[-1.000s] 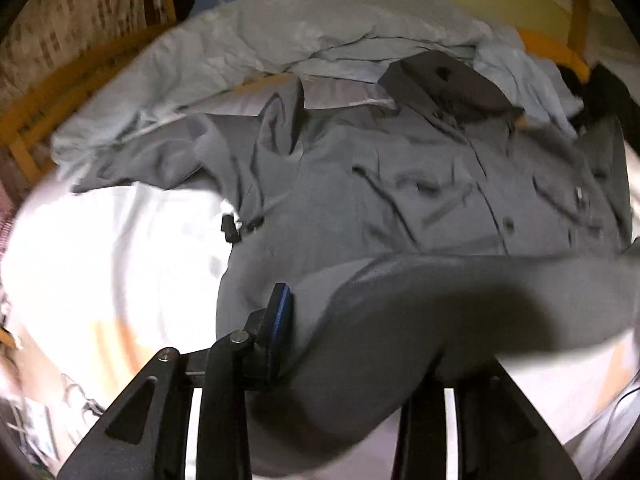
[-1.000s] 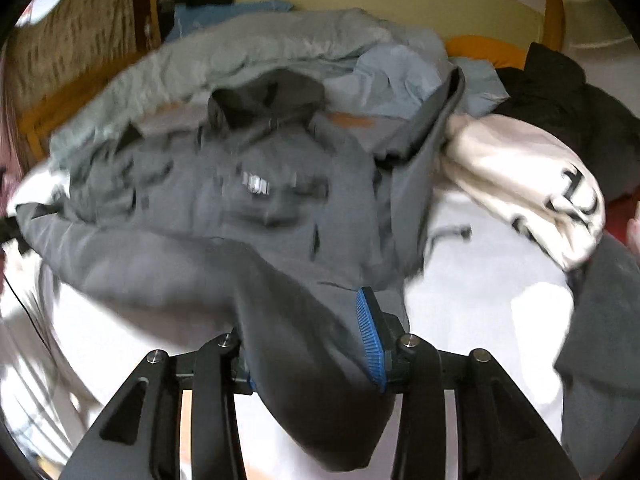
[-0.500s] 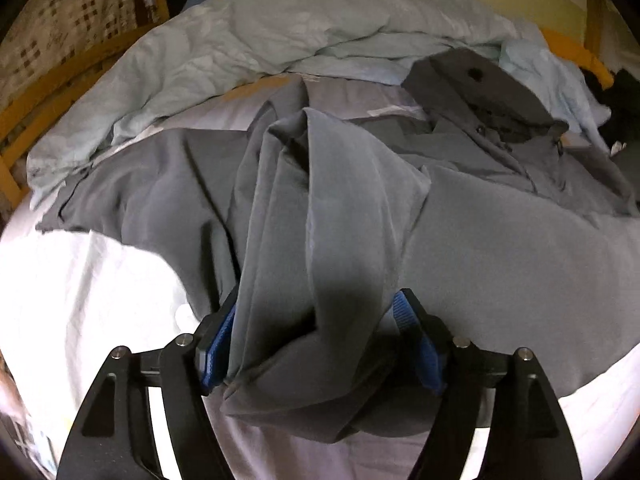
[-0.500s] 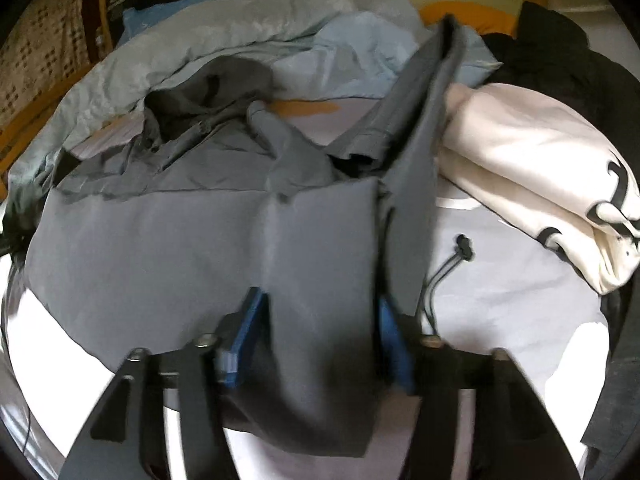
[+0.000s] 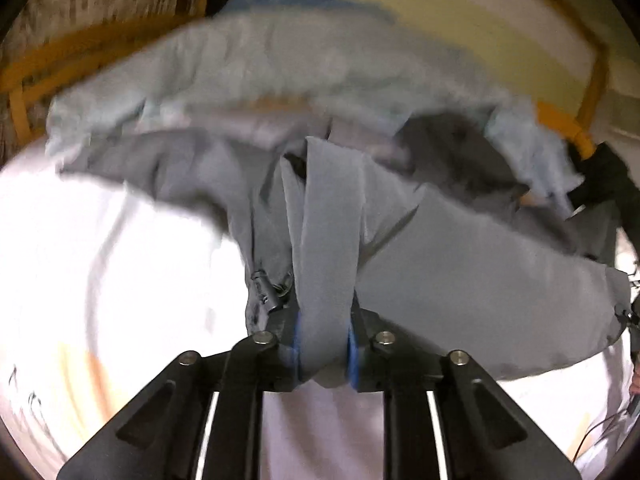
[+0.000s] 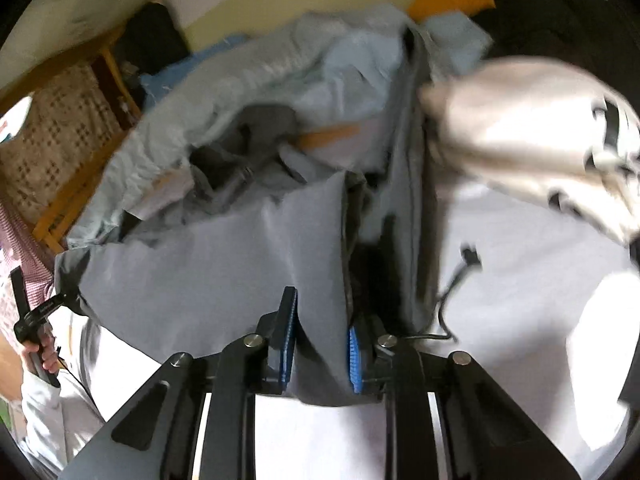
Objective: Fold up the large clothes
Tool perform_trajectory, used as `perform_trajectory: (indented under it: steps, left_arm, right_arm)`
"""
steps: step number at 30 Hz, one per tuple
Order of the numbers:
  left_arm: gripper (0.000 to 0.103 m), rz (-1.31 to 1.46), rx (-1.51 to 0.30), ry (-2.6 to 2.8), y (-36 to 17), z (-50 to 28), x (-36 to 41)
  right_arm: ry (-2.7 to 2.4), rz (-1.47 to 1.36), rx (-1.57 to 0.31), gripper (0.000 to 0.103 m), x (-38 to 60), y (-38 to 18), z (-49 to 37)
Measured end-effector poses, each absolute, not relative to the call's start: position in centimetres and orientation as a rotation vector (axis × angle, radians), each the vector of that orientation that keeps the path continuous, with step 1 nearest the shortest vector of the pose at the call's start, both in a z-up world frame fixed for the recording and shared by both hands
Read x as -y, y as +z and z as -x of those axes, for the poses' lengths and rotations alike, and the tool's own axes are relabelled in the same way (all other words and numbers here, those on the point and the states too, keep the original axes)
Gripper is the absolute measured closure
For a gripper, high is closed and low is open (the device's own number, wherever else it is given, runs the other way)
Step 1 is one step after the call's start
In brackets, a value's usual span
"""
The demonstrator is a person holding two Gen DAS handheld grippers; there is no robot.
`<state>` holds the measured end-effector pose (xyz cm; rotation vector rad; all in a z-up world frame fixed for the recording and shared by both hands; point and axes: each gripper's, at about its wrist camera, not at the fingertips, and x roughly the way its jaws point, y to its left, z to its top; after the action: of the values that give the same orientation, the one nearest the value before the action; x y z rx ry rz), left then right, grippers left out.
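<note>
Two grippers each have a bunch of the same grey jacket [image 5: 460,280] between their blue pads, and both sets of jaws are closing on it. In the left wrist view the left gripper [image 5: 322,344] pinches a narrow folded band of cloth that runs straight away from the fingers toward the collar end. In the right wrist view the right gripper [image 6: 320,340] has a thicker fold of the hem between its pads, the left pad standing slightly clear of the cloth while the right one presses against it.

The jacket lies across the white sheet [image 5: 100,280] of the bed, its hem at the near edge and its collar and hood toward the far edge, where a pale blue duvet [image 5: 240,68] is heaped. Its long axis therefore runs away from both grippers, and the bottom hem stretches crosswise between them, so each hand is nearest its own lower corner. Judging from this, the coming move probably carries the hem forward along that axis toward the collar.

A cream garment [image 6: 540,132] with black lettering lies at the right edge of the bed, beside a raised grey sleeve [image 6: 412,160], and could be swept along. A black drawcord [image 6: 460,280] trails on the sheet just right of the right gripper. Both views are smeared by motion, so the collar, the pockets and the left sleeve are hard to make out, and the left gripper appears in the right wrist view only as a dark handle in the person's hand [image 6: 40,356] at the frame's edge.
</note>
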<state>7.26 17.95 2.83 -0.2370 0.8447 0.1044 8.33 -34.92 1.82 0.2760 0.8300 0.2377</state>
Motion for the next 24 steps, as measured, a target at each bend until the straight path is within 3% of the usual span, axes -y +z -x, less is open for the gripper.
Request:
perform_trajectory:
  steps: [3,8,9,10,11,13,17,24]
  left_arm:
    - [0.077,0.207,-0.889,0.115,0.6,-8.1,-17.8]
    - [0.07,0.093,-0.813,0.144,1.3,-7.6,-16.3]
    - [0.063,0.111,-0.793,0.156,1.7,-7.4,-16.6]
    - [0.045,0.121,-0.754,0.214,2.3,-6.9,-16.7]
    - [0.037,0.115,-0.699,0.277,3.2,-6.3,-16.8]
    - [0.033,0.112,-0.57,0.296,5.1,-5.0,-17.0]
    - [0.031,0.073,-0.504,0.151,7.8,-6.3,-15.2]
    - [0.031,0.052,-0.681,0.066,3.3,-14.8,-13.7]
  right_arm:
    - [0.198,-0.268,-0.903,0.074,34.7,-0.7,-9.2]
    - [0.154,-0.219,-0.89,0.071,34.1,-0.3,-8.9]
    - [0.141,-0.219,-0.852,0.071,34.0,0.1,-8.5]
    - [0.126,-0.214,-0.791,0.067,33.9,0.8,-7.7]
    - [0.11,-0.209,-0.717,0.061,33.9,1.8,-6.9]
    - [0.102,-0.199,-0.594,0.018,33.4,3.4,-5.5]
    - [0.14,-0.114,-0.489,0.017,30.9,5.6,-5.6]
    - [0.201,-0.078,-0.667,0.017,28.0,2.1,-11.6]
